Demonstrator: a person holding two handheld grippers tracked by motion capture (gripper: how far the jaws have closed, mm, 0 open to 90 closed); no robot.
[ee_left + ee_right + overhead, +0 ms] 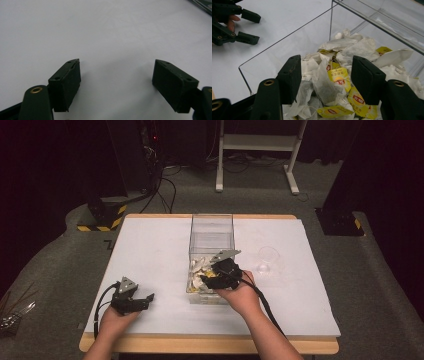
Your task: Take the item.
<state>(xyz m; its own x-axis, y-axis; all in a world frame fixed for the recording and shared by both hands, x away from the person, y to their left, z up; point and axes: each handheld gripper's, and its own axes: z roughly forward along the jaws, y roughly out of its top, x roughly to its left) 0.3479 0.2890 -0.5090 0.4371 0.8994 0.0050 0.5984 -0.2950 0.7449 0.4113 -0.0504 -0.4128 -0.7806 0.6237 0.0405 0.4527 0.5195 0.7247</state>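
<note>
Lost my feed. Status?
Right gripper in the clear box, jaws around a tea bag, not clamped. Left gripper open over the table. Nothing blocking.

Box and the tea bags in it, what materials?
Box: looks like clear rigid plastic, probably acrylic; see-through walls, sharp straight edges, glossy reflections. Tea bags: thin white filter paper, crumpled and slightly translucent over dark contents, with glossy yellow printed paper tags.
</note>
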